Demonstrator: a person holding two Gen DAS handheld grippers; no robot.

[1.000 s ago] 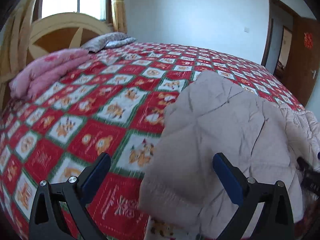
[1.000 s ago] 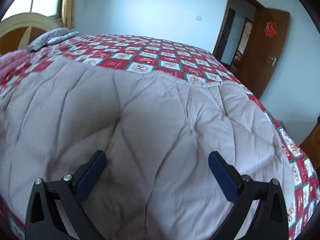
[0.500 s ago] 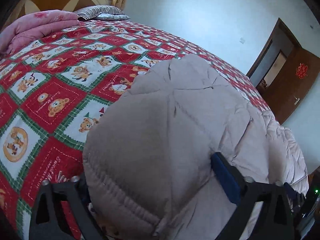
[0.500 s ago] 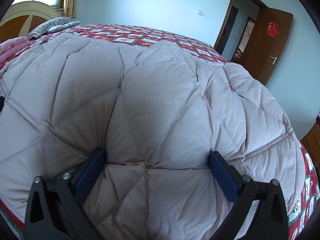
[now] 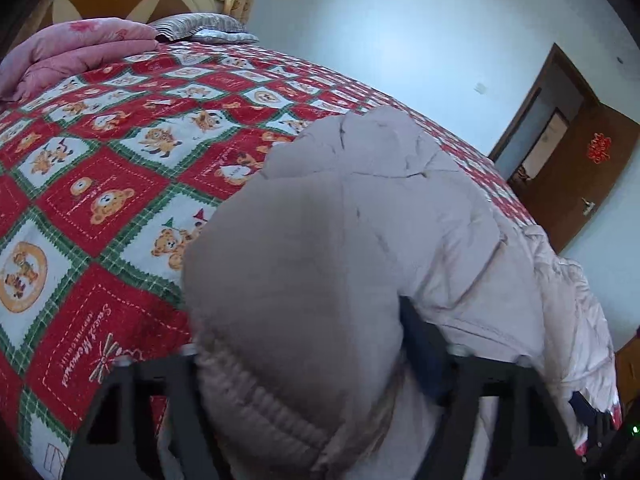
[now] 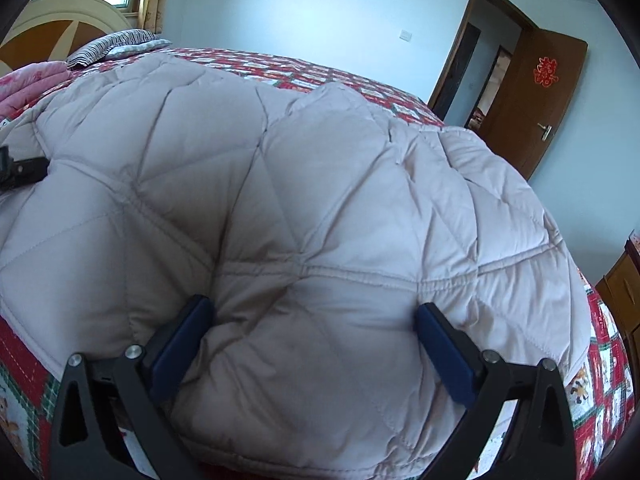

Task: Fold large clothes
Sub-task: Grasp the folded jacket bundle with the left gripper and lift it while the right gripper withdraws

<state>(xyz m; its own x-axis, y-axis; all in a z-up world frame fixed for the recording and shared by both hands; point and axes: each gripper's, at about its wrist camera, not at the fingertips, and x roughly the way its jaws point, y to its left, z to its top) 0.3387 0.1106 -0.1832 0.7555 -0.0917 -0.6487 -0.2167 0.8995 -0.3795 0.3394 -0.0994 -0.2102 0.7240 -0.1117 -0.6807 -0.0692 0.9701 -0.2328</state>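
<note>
A large pale beige quilted down coat [image 6: 320,200] lies on the bed. In the left wrist view its sleeve [image 5: 320,264] with a ribbed knit cuff [image 5: 272,408] fills the space between my left gripper's fingers. My left gripper [image 5: 308,360] has closed in on the cuff; the cloth hides its left pad. My right gripper [image 6: 312,340] stands wide, its blue pads [image 6: 444,356] pressed into the coat's puffy lower edge on both sides. The left gripper also shows at the left edge of the right wrist view [image 6: 20,170].
The bed carries a red, white and green bear-print cover [image 5: 100,184]. A folded pink quilt [image 5: 80,52] and a striped pillow [image 5: 200,26] lie by the wooden headboard [image 6: 52,28]. An open brown door [image 6: 532,96] is at the far right; a wooden cabinet [image 6: 624,292] stands beside the bed.
Both grippers have moved forward and down onto the coat. The left gripper's fingers have narrowed around the sleeve cuff. The right gripper has stayed wide and pushed into the coat's lower edge.
</note>
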